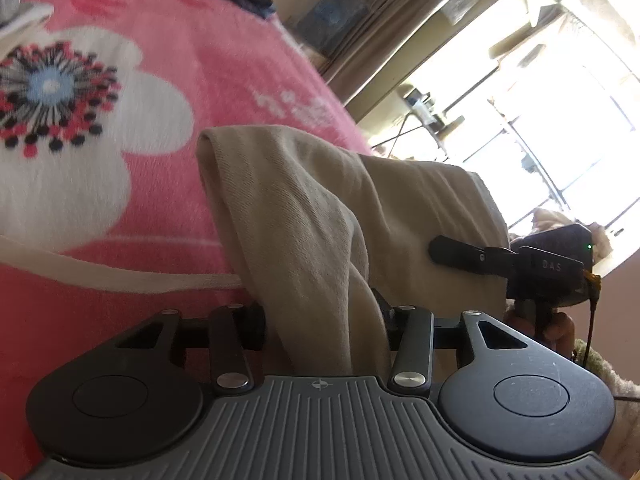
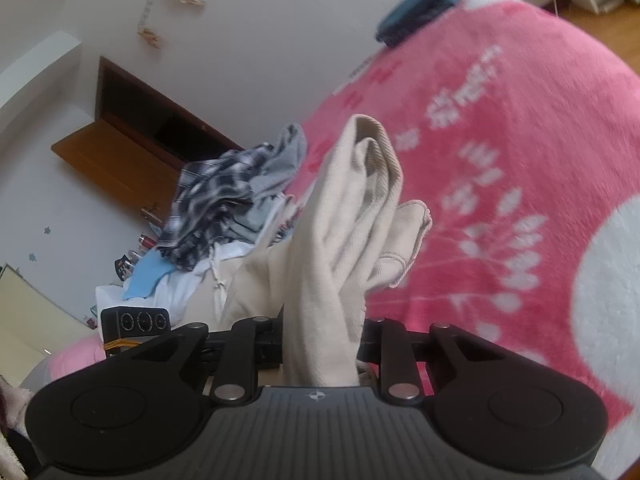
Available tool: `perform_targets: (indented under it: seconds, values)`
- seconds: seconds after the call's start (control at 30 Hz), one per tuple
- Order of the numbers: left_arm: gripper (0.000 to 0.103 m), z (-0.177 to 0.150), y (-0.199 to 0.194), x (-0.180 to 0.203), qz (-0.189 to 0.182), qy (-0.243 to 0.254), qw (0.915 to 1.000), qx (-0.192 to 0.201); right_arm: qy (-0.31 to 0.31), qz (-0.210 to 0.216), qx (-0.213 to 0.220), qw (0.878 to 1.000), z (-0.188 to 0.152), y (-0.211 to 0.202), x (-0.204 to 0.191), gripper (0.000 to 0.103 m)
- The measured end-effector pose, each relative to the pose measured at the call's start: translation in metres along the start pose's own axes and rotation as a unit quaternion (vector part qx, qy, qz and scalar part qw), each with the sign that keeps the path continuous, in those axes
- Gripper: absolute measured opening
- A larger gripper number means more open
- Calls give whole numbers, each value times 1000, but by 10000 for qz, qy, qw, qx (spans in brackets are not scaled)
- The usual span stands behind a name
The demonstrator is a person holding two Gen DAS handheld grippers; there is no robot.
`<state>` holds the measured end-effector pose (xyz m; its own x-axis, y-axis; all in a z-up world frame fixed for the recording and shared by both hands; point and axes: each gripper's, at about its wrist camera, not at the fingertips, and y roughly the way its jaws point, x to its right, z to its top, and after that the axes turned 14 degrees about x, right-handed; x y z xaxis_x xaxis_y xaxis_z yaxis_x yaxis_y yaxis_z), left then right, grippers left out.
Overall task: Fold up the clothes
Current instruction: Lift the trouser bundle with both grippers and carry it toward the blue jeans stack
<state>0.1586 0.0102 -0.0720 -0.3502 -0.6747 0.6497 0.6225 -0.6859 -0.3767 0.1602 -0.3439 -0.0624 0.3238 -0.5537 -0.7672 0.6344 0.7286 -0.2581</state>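
A beige garment (image 1: 304, 208) hangs bunched over a pink flowered blanket (image 1: 168, 80). My left gripper (image 1: 324, 320) is shut on a thick fold of it, and the cloth hides both fingertips. Further right, one black finger (image 1: 452, 254) of the right gripper lies against the same cloth, with a hand below it. In the right wrist view the beige garment (image 2: 356, 200) rises in folds from my right gripper (image 2: 322, 336), which is shut on it. Its fingertips are buried in the fabric.
A heap of unfolded clothes with a plaid shirt (image 2: 224, 192) lies at the blanket's left side. A dark folded stack (image 2: 416, 8) sits at the far end of the pink blanket (image 2: 520, 140). A bright window (image 1: 560, 120) and curtains stand beyond the bed.
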Motion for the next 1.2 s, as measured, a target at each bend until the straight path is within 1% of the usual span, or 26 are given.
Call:
perform_targets:
  seconds: [0.2,0.37,0.47,0.6,0.67,0.73,0.83,0.93,1.03,1.1,1.13,1.2]
  values:
    - [41,30,-20,20,-219,219,9982,518,-227,230,499,9982,10,-18,-40,24]
    - [41,86,-29,52,-319,705,9930,893,-584,403,971,9927,39,-20,-81,24]
    - [41,129,-37,85,-344,1005,9886,1064,-785,561,1224,9878,68,-20,-114,24]
    - [41,187,-53,144,-485,1308,9815,1312,-1032,710,1501,9807,123,-34,-164,24]
    - [41,211,-64,174,-575,1326,9796,1399,-1141,761,1632,9770,152,-47,-192,24]
    - [41,231,-76,201,-644,1303,9787,1453,-1272,723,1755,9735,175,-64,-225,24]
    - [41,244,-88,225,-656,1195,9808,1394,-1505,542,1857,9695,194,-84,-272,24]
    - [41,256,-89,223,-777,913,9854,1205,-1381,289,1811,9733,206,-90,-297,24]
    - [41,268,-83,200,-989,663,9875,1032,-1142,-84,1729,9783,212,-84,-315,24]
    - [41,280,-70,180,-1050,520,9892,883,-1190,-384,1677,9779,213,-72,-327,24]
    - [41,288,-63,170,-1063,455,9901,796,-1114,-535,1654,9785,215,-62,-331,24]
    - [41,306,-56,150,-965,419,9922,667,-951,-883,1607,9784,220,-36,-341,24]
